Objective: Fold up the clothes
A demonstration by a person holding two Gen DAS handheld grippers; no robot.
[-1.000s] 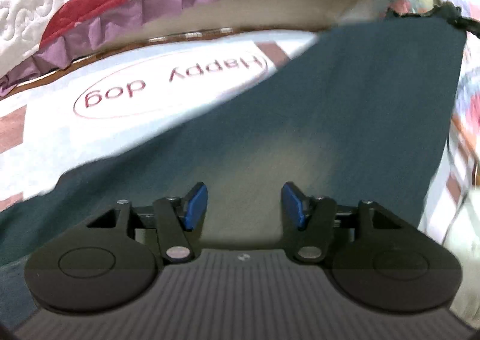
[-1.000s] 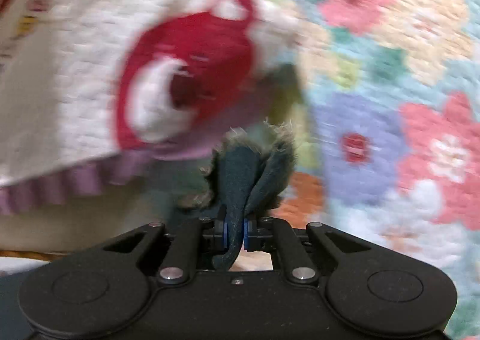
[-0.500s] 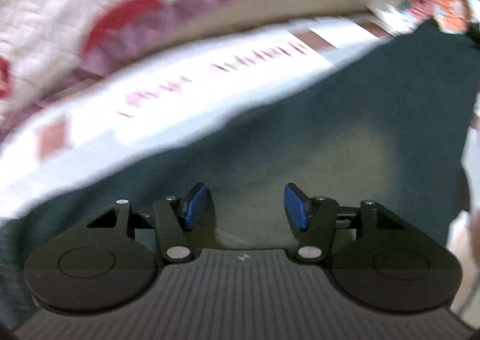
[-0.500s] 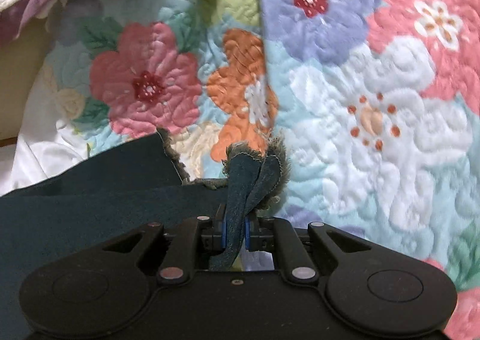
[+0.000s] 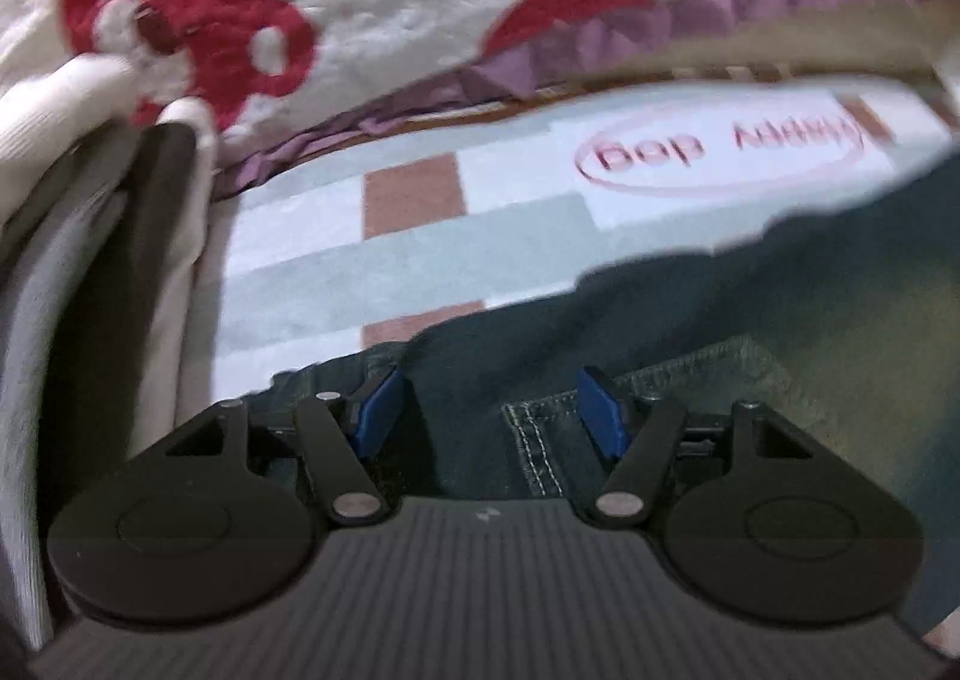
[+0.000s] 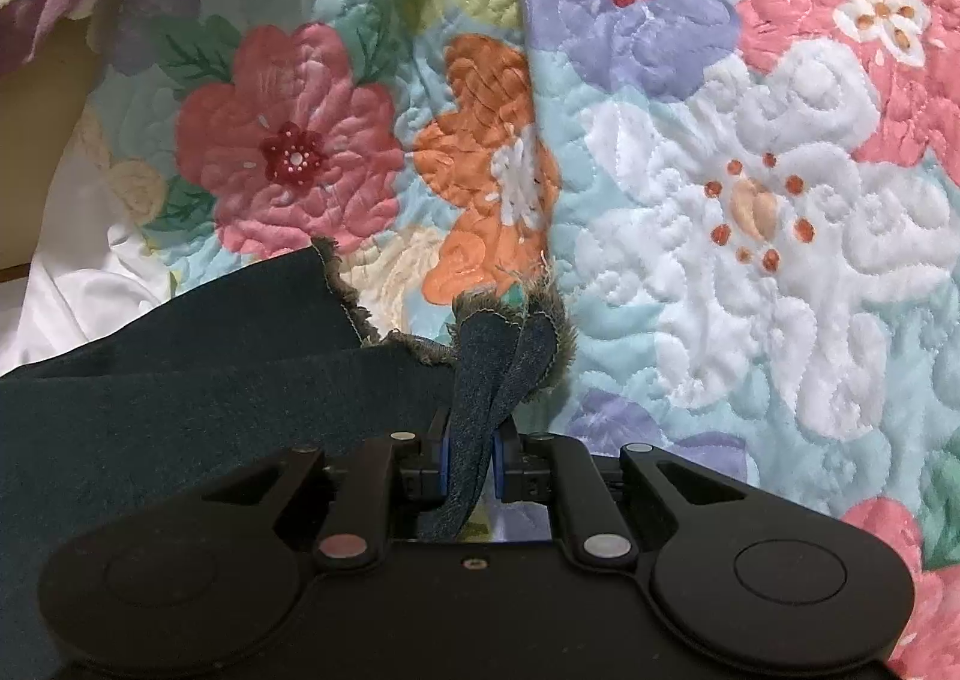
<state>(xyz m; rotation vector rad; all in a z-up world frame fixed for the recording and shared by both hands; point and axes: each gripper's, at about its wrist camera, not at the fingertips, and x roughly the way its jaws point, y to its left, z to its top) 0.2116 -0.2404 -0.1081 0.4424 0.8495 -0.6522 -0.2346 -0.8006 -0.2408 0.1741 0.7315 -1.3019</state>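
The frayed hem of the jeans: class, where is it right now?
In the right wrist view, the frayed hem sits centre frame, pinched in the right gripper, in front of the floral quilt, just below its orange flower.

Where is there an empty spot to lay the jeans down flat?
The checked rug is bare between the purple-frilled white quilt and the dark blue jeans, left of its "Happy dog" oval. The flowered quilt beyond the right gripper is bare too. It is crowded at the left edge, by the pale upright stack.
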